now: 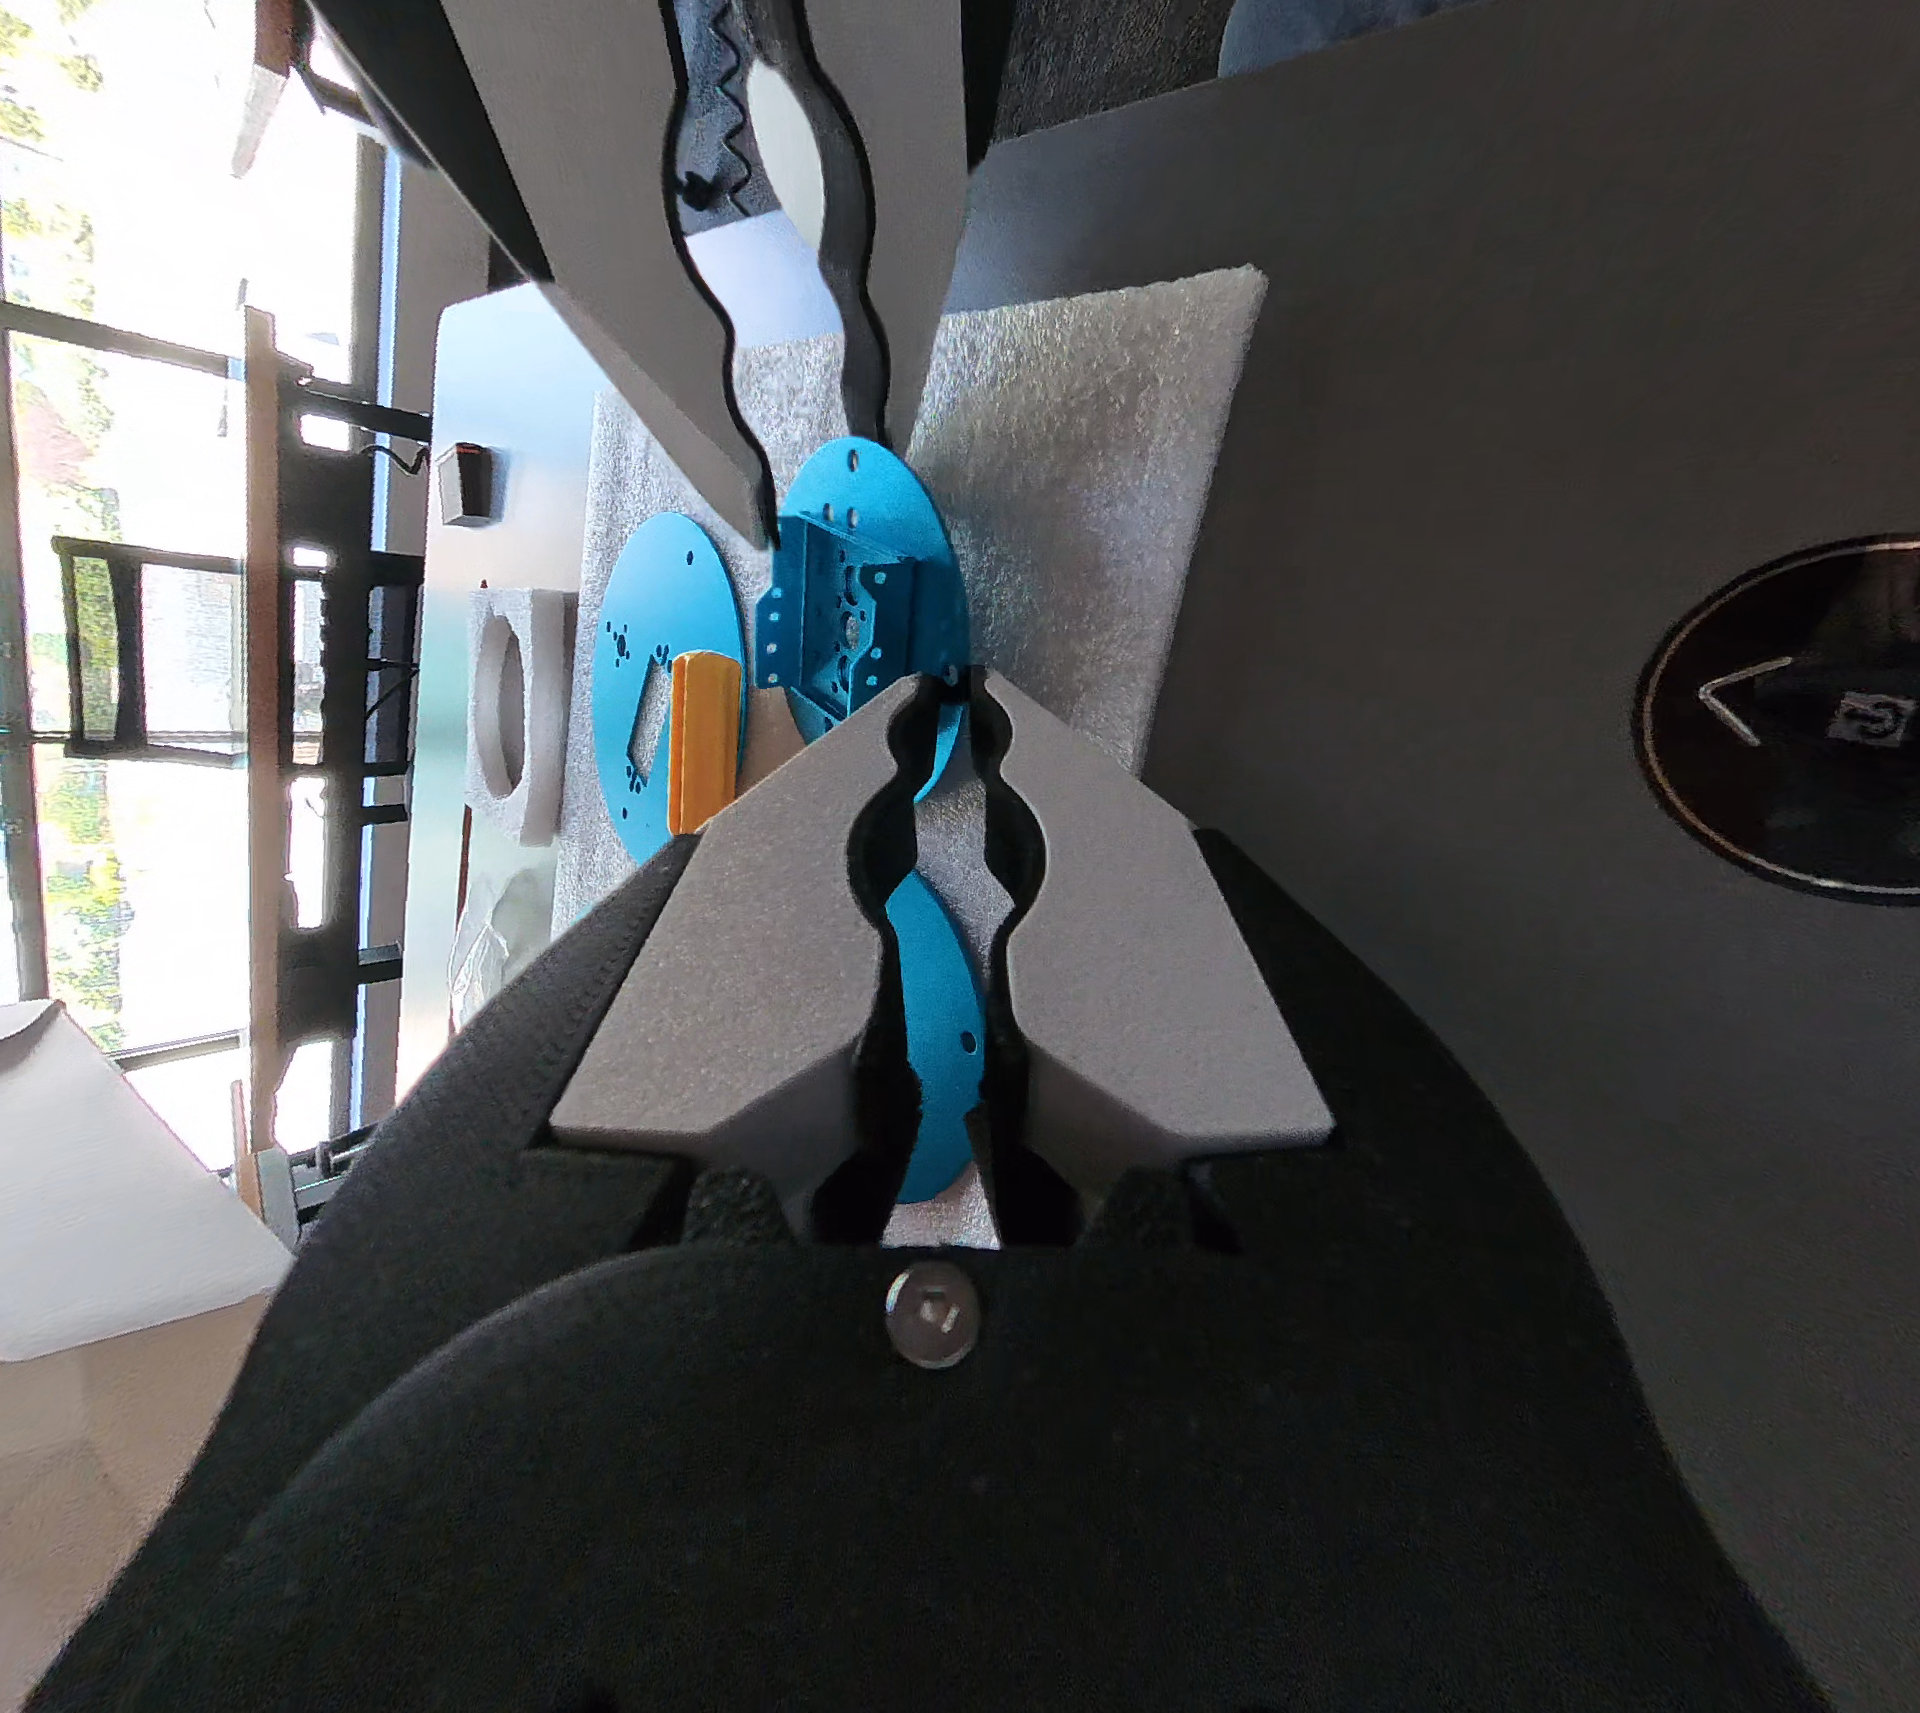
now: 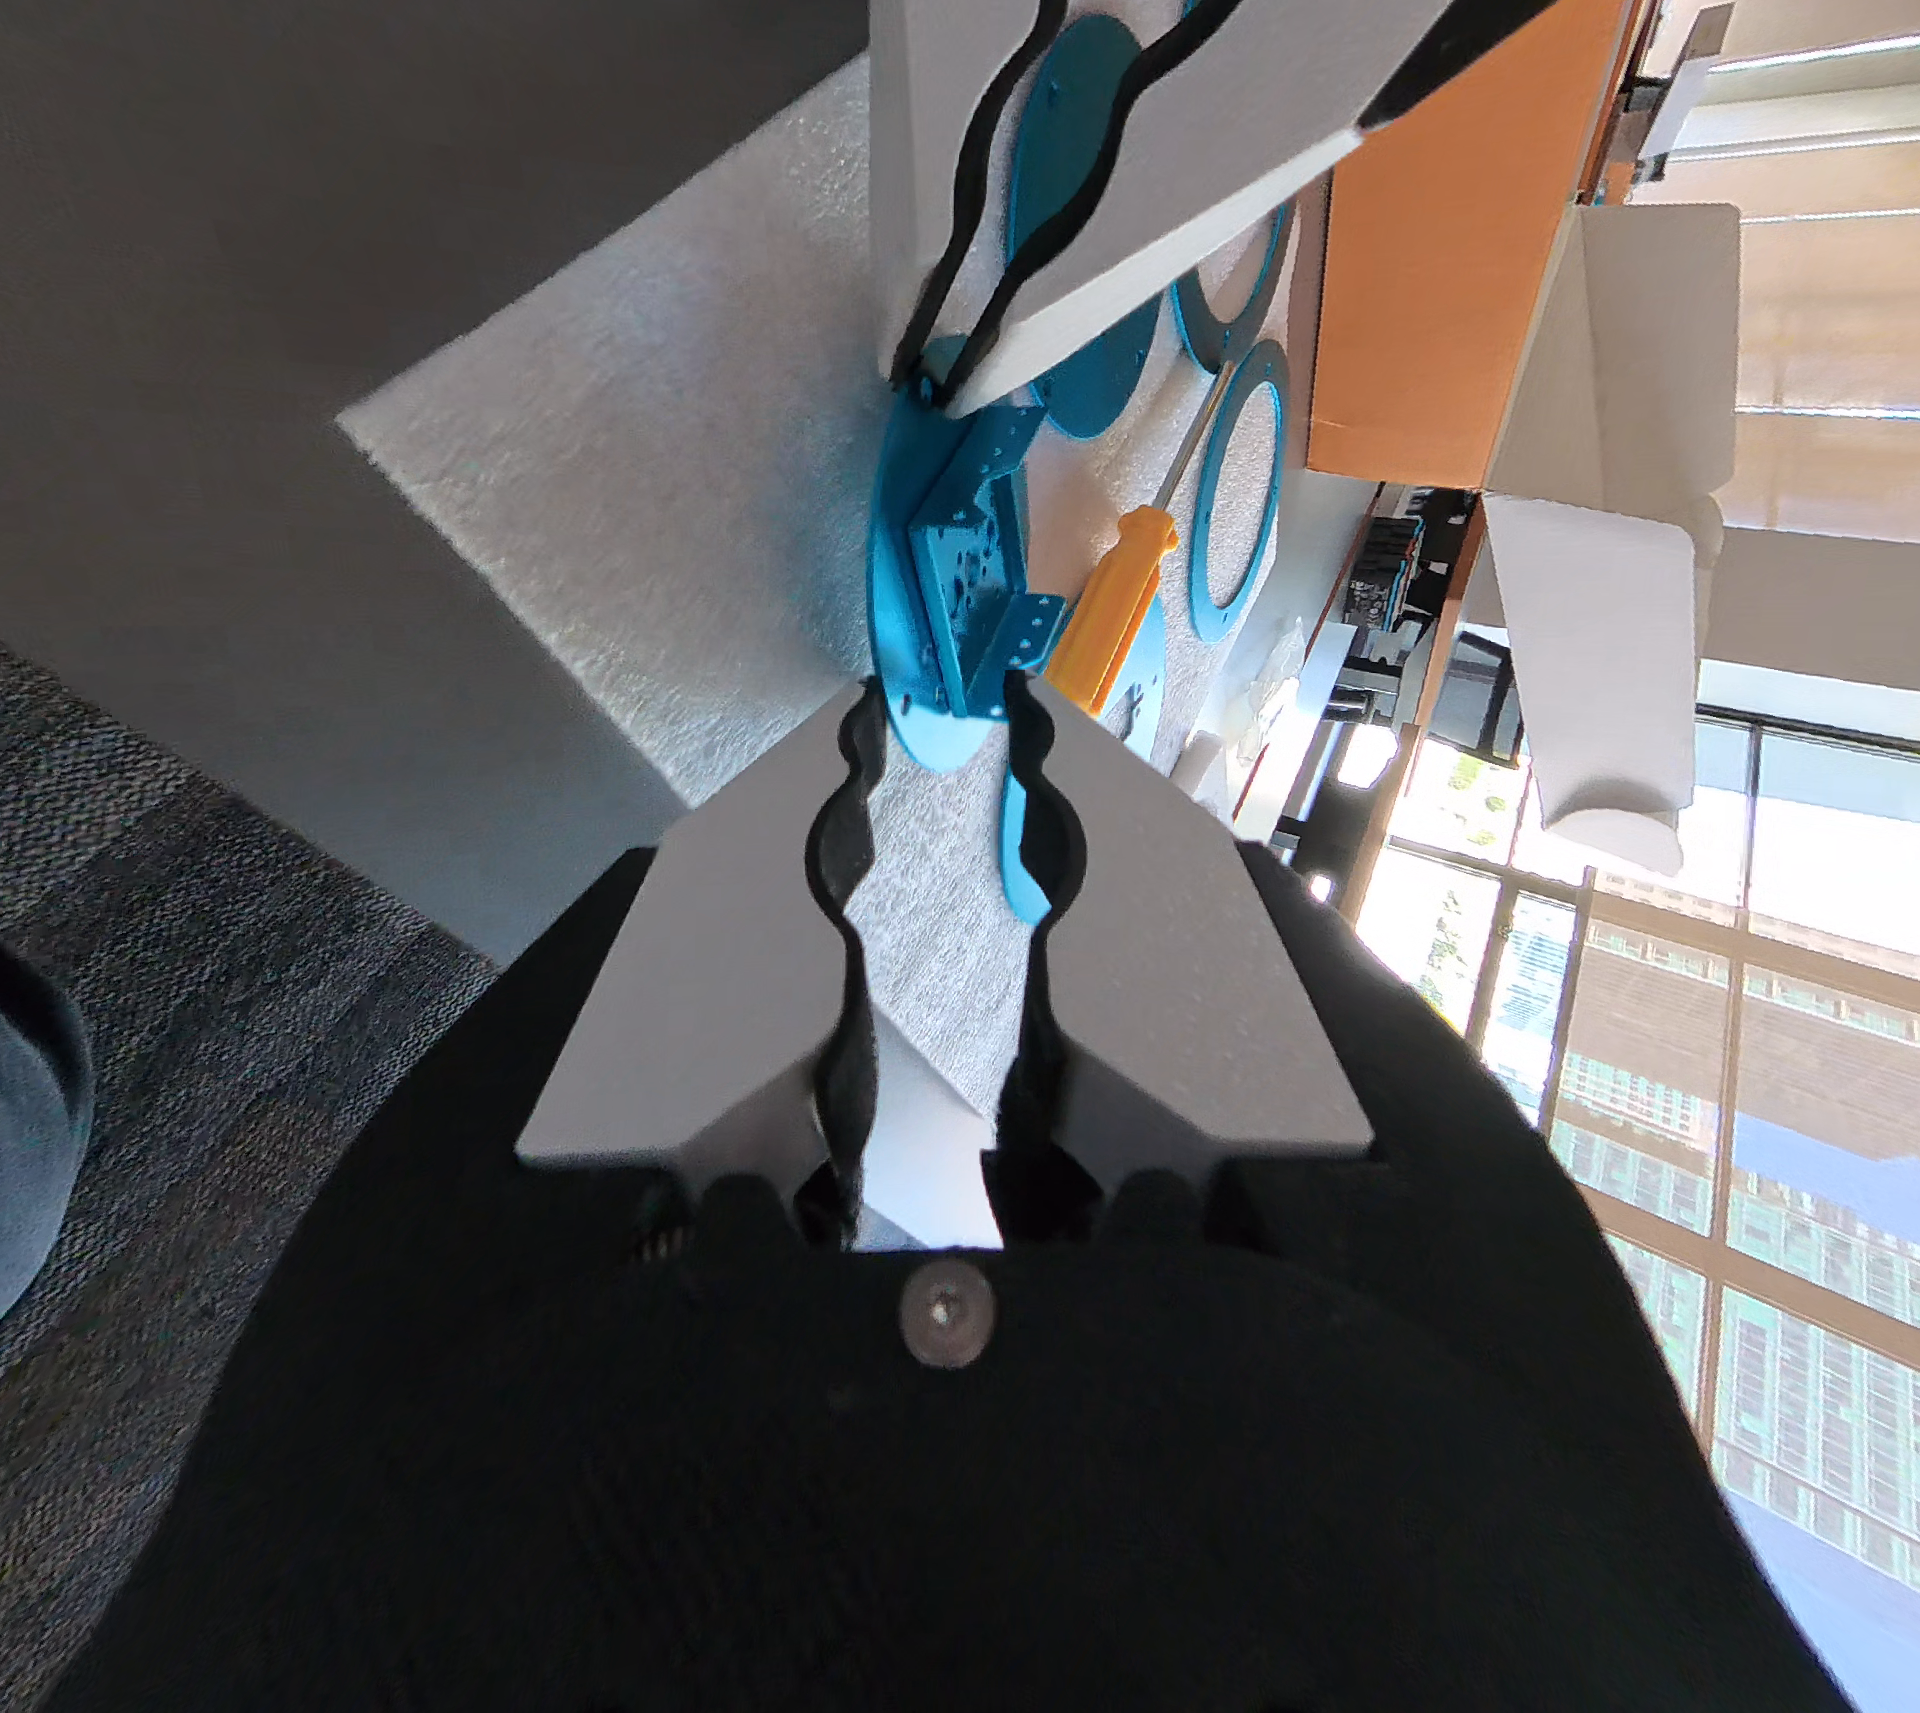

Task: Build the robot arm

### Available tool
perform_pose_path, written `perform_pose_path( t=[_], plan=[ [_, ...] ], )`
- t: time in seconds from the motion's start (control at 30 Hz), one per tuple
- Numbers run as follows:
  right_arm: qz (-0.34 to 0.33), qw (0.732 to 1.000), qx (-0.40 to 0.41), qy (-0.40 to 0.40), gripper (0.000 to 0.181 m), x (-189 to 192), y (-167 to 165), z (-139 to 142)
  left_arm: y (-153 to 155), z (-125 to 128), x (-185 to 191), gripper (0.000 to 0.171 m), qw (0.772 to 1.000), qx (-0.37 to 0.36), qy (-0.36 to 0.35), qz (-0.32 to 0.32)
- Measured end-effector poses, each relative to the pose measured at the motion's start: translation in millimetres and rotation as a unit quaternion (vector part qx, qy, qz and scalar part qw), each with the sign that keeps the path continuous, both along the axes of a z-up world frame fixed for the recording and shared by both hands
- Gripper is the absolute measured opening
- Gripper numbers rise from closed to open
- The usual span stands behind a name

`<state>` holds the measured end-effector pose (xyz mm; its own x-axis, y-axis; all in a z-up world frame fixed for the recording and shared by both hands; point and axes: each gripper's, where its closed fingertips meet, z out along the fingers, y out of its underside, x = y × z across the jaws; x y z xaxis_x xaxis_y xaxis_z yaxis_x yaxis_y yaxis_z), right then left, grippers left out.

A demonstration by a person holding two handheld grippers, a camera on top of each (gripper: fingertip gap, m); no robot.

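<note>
White foam mat (image 1: 1091,437), blue bracket (image 1: 842,614) between both grippers' tips, seemingly touching.

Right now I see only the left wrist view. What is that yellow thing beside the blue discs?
Observer: A screwdriver. The right wrist view shows its metal shaft, which is hidden from you.
Visitor: Anything beyond it?
Observer: A blue ring lies on the foam just past the shaft.
Visitor: And is anything gripped?
Observer: From the right wrist view, the left gripper has its tips pinched on the rim of the disc that carries the bracket.
</note>
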<state>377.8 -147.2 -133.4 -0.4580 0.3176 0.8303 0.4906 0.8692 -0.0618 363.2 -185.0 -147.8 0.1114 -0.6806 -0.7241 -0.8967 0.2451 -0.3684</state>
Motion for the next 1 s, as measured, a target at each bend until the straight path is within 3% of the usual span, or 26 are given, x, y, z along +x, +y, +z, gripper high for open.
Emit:
perform_pose_path(
  t=[0.17,0.3,0.43,0.53,0.67,0.77,0.9,0.97,1.0],
  plan=[
    [-0.012,0.999,-0.050,0.007,0.024,19,-7,9,-1,-4,-2,0.005,1.000,-0.006,0.024,-0.006],
    [-0.072,0.979,-0.183,0.060,0.025,31,2,21,-3,-3,1,0.007,0.998,-0.068,-0.014,0.009],
    [-0.119,0.931,-0.327,0.107,0.025,24,10,27,-10,3,5,0.024,0.986,-0.152,-0.072,0.017],
    [-0.150,0.889,-0.408,0.143,0.024,8,26,38,-14,16,2,0.025,0.973,-0.192,-0.127,0.034],
    [-0.202,0.816,-0.530,0.106,0.031,-17,52,22,-12,36,-19,0.026,0.936,-0.236,-0.237,0.105],
    [-0.198,0.772,-0.596,0.099,0.045,-39,53,13,-6,49,-43,0.025,0.912,-0.225,-0.305,0.155],
    [-0.224,0.806,-0.541,0.082,0.046,-49,59,-7,1,57,-71,0.024,0.894,-0.209,-0.348,0.191],
    [-0.220,0.830,-0.506,0.082,0.017,-50,59,-9,8,57,-82,0.024,0.895,-0.202,-0.343,0.200],
    [-0.227,0.841,-0.482,0.088,0.017,-49,63,-10,13,58,-86,0.024,0.897,-0.196,-0.342,0.200]
  ],
)
